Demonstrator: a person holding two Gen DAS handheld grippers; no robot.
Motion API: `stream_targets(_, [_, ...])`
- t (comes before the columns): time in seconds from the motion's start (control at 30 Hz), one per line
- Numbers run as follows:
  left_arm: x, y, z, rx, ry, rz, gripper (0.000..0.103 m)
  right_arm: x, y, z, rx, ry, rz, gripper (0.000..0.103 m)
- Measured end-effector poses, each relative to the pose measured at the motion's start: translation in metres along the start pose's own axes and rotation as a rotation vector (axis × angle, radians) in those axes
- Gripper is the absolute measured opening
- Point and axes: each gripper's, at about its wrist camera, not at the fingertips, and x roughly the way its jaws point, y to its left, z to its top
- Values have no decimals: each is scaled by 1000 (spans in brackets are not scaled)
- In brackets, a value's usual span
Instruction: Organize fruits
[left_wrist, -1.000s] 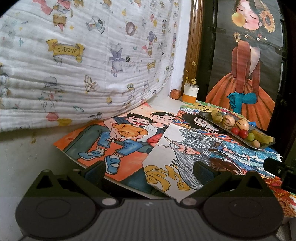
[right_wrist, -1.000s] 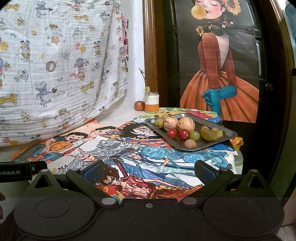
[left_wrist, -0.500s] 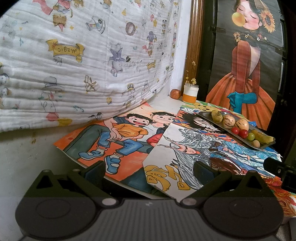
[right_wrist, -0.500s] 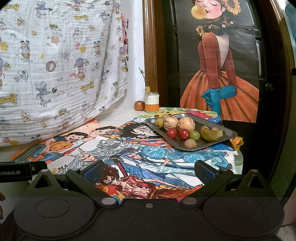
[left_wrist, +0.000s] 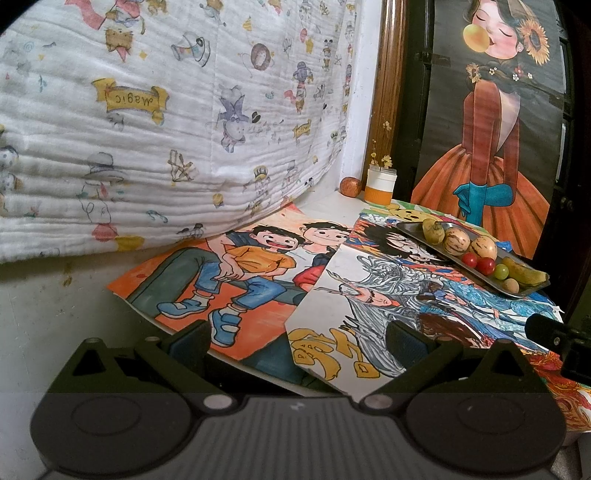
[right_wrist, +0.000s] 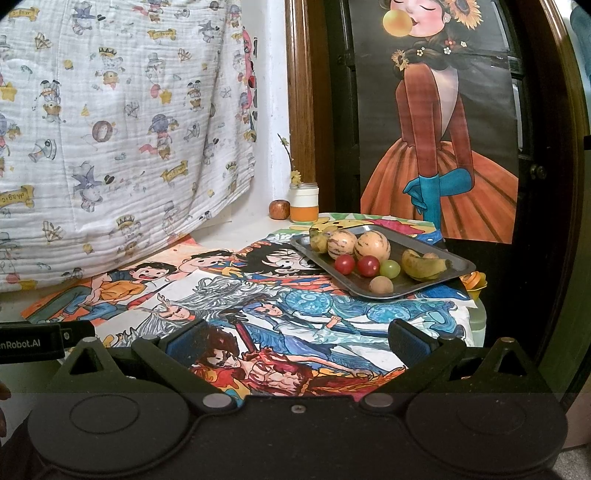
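- Right wrist view: nothing is seen to have changed over the last second; the tray (right_wrist: 436, 254) and every fruit on it are matched in place by the earlier pictures, and both views are framed as before.
- The right gripper (right_wrist: 295, 341) is held with its jaws apart and empty, low over the drawings (right_wrist: 258, 314) on the counter, with the tray at about 1 o'clock and well apart from it.
- The left gripper (left_wrist: 295, 341) is likewise spread and empty; the tray (left_wrist: 413, 227) is seen at about 2 o'clock from it.
- On the tray are gathered a banana (right_wrist: 424, 267), two striped melons (right_wrist: 356, 245), two tomatoes (right_wrist: 356, 265), a grape (right_wrist: 390, 268) and a small brown fruit (right_wrist: 381, 285).
- One apple (right_wrist: 279, 209) is left off the tray, at 11 o'clock of it beside a jar (right_wrist: 304, 203).
- With no motion shown, the scene is judged to fit either a pause ahead of sorting or a finished arrangement; which one cannot be told.
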Motion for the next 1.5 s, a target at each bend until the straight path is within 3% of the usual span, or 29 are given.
stream_targets(1.5, [-3,0,1,7,7,8,103,0,1,-4,5,4,0,103])
